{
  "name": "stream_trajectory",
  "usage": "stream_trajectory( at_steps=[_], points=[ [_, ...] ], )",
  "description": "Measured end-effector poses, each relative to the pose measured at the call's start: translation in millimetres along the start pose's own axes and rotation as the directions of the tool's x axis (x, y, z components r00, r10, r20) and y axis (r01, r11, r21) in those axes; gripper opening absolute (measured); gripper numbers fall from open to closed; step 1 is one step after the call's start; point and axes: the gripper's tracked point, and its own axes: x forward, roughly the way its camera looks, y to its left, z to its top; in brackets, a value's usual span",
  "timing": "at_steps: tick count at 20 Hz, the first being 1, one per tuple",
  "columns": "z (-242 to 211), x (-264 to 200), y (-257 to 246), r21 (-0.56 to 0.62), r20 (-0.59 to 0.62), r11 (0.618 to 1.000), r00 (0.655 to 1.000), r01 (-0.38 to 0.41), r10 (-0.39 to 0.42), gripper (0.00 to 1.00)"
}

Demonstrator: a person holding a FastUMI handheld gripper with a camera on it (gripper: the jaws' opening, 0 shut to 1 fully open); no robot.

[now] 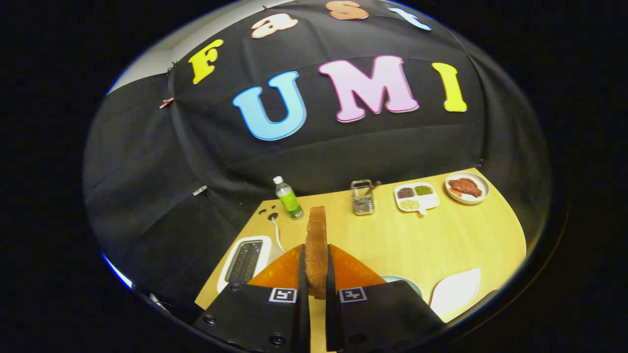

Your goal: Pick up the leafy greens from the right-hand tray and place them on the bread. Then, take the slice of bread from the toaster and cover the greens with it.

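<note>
Toaster (244, 261) sits empty on the surface (392, 240), then a green bottle (288, 198), a wire holder (362, 197), a divided tray (417, 197) of seeds and greens, a plate (467, 187) of meat. The bread slice (316, 250) stands upright, pinched between both fingers of the hand-held gripper (316, 274).

So on the wooden surface (382, 235) there's a clear bottle (288, 198) with a white cap and green label, standing upright near the back edge. To its right sits a little wire metal rack (362, 197). Further right there's a white divided dish (416, 197) with three compartments: brownish bits, green stuff and pale bits. Just beyond that, near the corner, a round plate (467, 188) has reddish meat slices on it. A white cable (277, 233) runs to some holes at the back-left corner.
</note>
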Motion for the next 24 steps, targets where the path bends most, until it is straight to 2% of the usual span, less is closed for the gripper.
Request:
stream_trajectory(
  at_steps=[3,6,9,14,18,20,22,23,24],
  points=[
    [-34,-1,-46,0.079,-0.034,0.994,0.997,0.072,-0.069,0.17],
    [-78,5,-66,0.133,-0.082,0.987,0.994,0.087,-0.076,0.16],
    [-111,14,-67,0.194,-0.115,0.978,0.992,0.081,-0.059,0.16],
    [-129,35,-60,0.358,-0.101,0.932,0.994,0.064,-0.029,0.16],
    [-154,45,-84,0.389,-0.126,0.912,0.988,0.13,-0.087,0.16],
    [-168,45,-105,0.371,-0.149,0.91,0.979,0.184,-0.138,0.17],
    [-179,44,-119,0.352,-0.174,0.913,0.973,0.205,-0.151,0.17],
    [-184,45,-124,0.335,-0.191,0.917,0.969,0.217,-0.159,0.17],
    [-189,45,-129,0.311,-0.206,0.922,0.964,0.229,-0.17,0.22]
  ],
)
